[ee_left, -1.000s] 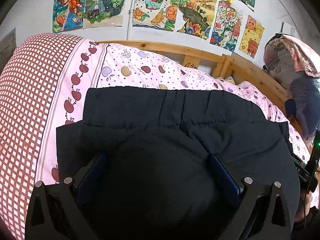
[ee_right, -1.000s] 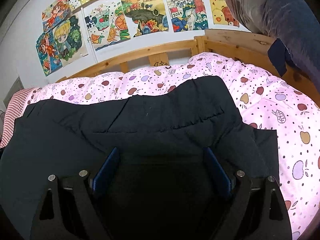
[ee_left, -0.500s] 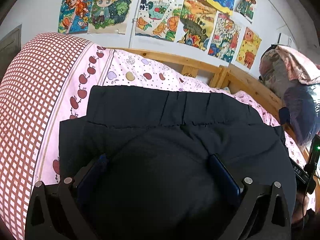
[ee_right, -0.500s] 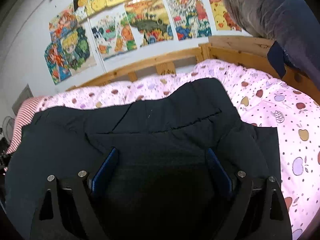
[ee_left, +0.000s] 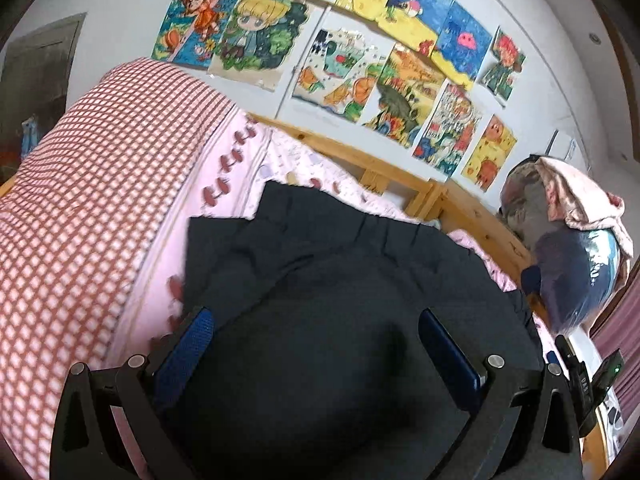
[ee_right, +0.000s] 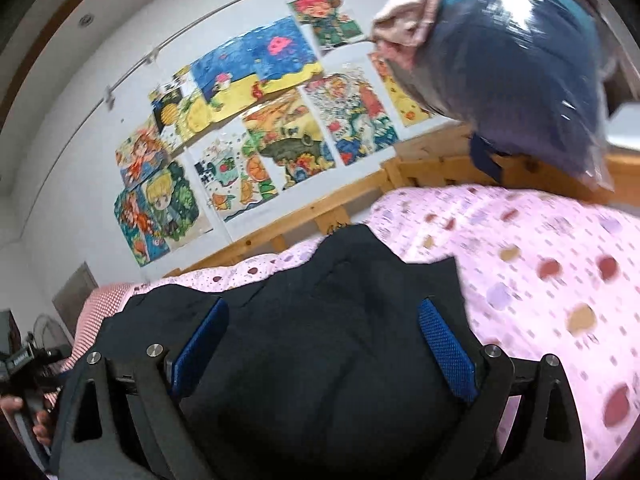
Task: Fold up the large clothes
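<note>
A large black padded garment lies spread on the bed, its gathered hem toward the wooden rail. My left gripper hovers low over its left part, open, with the cloth filling the space below its wide blue pads. The same garment fills the lower half of the right wrist view. There my right gripper is also open over the cloth's right part. I cannot see any cloth pinched between either pair of fingers.
A pink apple-print cover and a red checked section surround the garment. A wooden bed rail runs behind it. Bagged clothes are piled at the right corner. Drawings hang on the wall.
Both views have swung upward and show more wall and less bed, with motion blur on the cover. Both grippers have stayed open over the garment.
</note>
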`<action>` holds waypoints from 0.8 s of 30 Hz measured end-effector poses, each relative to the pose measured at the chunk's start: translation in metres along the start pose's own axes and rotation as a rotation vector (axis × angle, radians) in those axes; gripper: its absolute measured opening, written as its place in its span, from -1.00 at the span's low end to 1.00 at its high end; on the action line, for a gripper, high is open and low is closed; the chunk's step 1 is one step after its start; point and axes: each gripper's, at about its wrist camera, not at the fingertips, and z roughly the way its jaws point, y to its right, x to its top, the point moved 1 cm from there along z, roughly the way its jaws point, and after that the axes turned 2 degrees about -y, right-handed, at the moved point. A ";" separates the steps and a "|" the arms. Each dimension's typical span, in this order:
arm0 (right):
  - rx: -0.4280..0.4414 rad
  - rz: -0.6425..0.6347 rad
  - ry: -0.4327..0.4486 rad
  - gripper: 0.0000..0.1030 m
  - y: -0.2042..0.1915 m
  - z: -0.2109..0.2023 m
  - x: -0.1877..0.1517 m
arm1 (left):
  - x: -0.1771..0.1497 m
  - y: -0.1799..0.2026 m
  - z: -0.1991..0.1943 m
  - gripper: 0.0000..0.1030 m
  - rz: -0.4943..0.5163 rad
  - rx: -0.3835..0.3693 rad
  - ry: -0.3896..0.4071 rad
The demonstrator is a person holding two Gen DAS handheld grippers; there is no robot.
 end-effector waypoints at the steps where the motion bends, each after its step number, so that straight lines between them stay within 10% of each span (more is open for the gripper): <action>1: -0.001 0.014 -0.010 0.82 0.004 -0.001 -0.001 | 0.001 -0.001 0.000 1.00 0.023 0.024 -0.025; 6: -0.044 0.010 -0.150 0.82 0.020 0.011 0.011 | 0.007 -0.013 0.007 1.00 0.108 0.100 -0.167; 15: -0.068 -0.038 -0.397 0.82 0.051 0.049 0.016 | 0.002 -0.077 0.056 1.00 -0.173 -0.161 -0.401; 24: 0.045 0.041 -0.451 0.93 0.065 0.072 -0.015 | -0.014 -0.075 0.068 1.00 -0.133 -0.207 -0.394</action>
